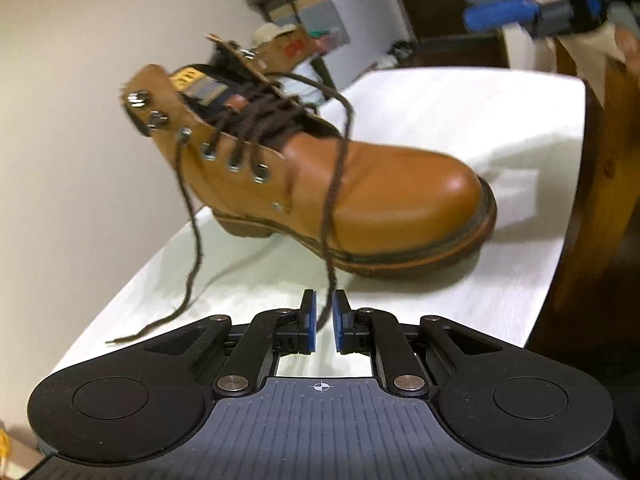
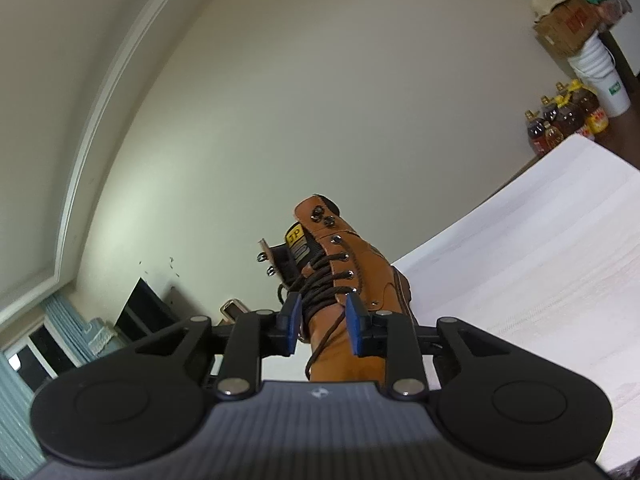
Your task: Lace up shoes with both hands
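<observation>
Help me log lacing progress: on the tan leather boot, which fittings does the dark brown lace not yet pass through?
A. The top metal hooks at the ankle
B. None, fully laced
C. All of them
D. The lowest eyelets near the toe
A: the tan leather boot's top metal hooks stand bare, while the dark brown lace crosses the eyelets below.

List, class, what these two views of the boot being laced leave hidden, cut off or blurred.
- Lace end, left wrist view: runs into the left gripper; contact with the pads unclear.
- Right gripper, left wrist view: blurred, cut by the top edge.
- Boot toe, right wrist view: hidden behind the gripper body.
</observation>
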The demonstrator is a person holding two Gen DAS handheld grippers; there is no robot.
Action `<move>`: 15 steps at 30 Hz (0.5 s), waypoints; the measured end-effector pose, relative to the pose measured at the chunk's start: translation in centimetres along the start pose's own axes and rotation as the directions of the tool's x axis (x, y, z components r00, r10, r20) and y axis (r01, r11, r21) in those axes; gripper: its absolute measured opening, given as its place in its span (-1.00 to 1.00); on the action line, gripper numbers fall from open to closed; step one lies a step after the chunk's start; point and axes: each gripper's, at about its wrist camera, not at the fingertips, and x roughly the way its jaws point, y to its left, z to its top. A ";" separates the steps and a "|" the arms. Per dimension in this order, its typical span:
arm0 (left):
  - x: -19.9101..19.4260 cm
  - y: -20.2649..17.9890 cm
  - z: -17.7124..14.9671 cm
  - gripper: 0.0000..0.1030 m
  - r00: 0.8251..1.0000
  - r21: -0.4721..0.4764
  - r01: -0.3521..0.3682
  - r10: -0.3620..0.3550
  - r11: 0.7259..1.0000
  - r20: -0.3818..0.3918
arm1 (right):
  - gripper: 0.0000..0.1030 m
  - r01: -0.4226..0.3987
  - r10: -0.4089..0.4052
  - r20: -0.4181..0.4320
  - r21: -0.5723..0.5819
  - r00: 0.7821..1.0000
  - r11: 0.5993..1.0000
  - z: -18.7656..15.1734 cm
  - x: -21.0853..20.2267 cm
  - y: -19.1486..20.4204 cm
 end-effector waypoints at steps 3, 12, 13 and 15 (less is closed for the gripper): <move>0.6 -0.2 -0.7 -0.75 1.000 0.046 -0.008 0.008 0.999 -0.003 | -0.46 0.033 -0.033 -0.001 -0.017 0.999 0.999 0.3 -0.4 0.7; 0.7 1.1 -1.5 -0.75 1.000 0.124 -0.006 0.004 0.992 0.017 | -0.46 0.046 -0.051 -0.090 -0.059 0.995 0.997 0.4 1.8 2.2; 0.6 1.2 -1.5 -0.75 1.000 0.133 -0.006 0.004 0.991 0.019 | -0.46 0.044 -0.050 -0.102 -0.061 0.994 0.997 0.3 2.1 2.1; 1.1 1.4 -1.2 -0.75 1.000 0.156 0.004 -0.006 0.988 0.013 | -0.46 0.043 -0.050 -0.124 -0.065 0.991 0.997 0.2 2.6 2.0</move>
